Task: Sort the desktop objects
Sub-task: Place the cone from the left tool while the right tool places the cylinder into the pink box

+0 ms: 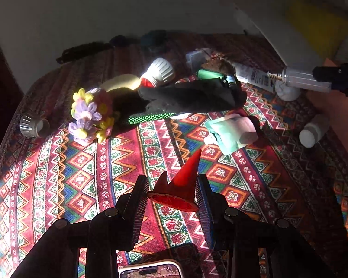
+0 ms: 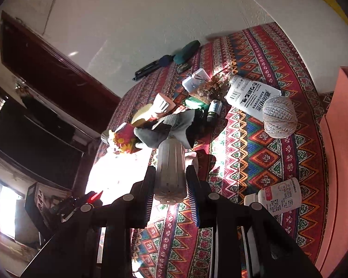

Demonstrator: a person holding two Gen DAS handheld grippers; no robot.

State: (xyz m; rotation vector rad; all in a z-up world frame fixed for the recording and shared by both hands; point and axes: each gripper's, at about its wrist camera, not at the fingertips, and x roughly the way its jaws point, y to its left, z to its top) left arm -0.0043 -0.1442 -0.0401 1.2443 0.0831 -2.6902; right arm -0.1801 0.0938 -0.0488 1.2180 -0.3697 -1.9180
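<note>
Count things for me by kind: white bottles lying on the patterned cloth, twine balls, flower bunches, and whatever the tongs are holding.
White bottles lying down: 2, large bottle, small bottle.
Twine balls: 1.
Flower bunches: 1.
Held items: 2, red cone in left tongs, clear bottle in right tongs.
Total: 6.

A ball of twine (image 2: 280, 117) is sitting on the tablecloth (image 2: 248, 148) near its right edge, just beside a pouch (image 2: 250, 95), a pill bottle (image 2: 278, 195) lying nearer.
</note>
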